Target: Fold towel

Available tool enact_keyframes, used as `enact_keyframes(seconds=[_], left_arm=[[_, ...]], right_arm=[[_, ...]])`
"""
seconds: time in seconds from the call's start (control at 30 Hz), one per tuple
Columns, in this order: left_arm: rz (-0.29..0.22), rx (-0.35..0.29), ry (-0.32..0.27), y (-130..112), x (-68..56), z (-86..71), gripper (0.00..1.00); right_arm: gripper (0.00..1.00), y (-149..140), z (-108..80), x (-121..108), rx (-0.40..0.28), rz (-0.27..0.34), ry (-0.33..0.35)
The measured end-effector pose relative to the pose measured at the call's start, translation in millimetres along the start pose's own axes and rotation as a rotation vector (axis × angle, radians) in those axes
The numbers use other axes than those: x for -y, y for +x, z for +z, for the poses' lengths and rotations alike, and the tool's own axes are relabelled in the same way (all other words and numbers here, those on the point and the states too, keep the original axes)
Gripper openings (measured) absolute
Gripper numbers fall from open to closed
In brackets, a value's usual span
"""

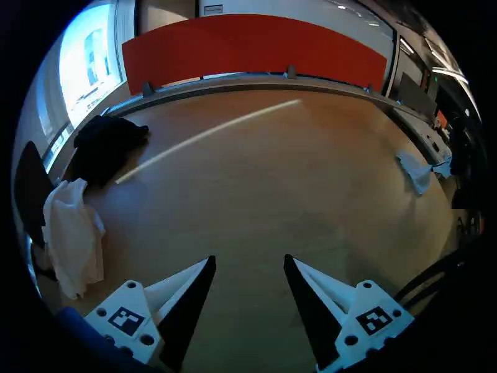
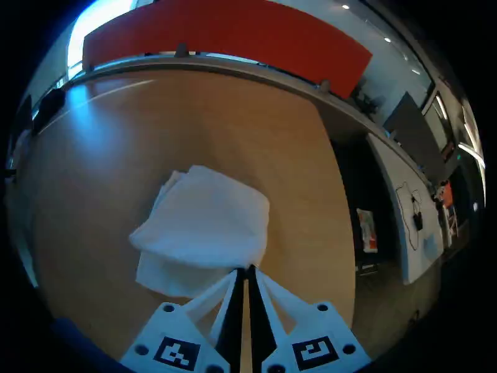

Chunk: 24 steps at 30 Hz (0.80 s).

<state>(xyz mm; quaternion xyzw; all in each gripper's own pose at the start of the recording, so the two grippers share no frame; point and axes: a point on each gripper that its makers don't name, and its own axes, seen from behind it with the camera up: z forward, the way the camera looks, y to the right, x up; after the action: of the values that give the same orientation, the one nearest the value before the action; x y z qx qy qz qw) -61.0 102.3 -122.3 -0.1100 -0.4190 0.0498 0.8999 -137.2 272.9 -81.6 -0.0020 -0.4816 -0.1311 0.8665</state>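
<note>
Right gripper [image 2: 245, 272] was closed at the towel's [image 2: 205, 224] near edge, cloth spreading straight ahead; an actual pinch was unclear. Left gripper [image 1: 248, 258] gaped wide, towel far to its right.

Left hand-held gripper [image 1: 249, 257] spread (right hand-held gripper [image 2: 247, 268] closed)

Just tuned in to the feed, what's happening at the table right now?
The right tongs are closed on the near edge of a partly folded white towel lying on the wooden table. The left tongs are open over bare tabletop, holding nothing. In the left gripper view, a white cloth and a dark bundle sit at the table's edge.
</note>
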Motion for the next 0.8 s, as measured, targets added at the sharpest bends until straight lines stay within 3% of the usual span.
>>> enact_keyframes(seconds=[0.4, 0.8], left_arm=[[0.002, 0.008, 0.005, -2, 1.2, 0.1, 0.81], [0.013, 0.011, 0.002, 0, 0.4, 2.7, 0.81]], right_arm=[[0.08, -26, 11.6, -2, 0.055, 0.018, -0.022], [0.22, -37, 11.9, -7, 0.072, 0.031, -0.037]])
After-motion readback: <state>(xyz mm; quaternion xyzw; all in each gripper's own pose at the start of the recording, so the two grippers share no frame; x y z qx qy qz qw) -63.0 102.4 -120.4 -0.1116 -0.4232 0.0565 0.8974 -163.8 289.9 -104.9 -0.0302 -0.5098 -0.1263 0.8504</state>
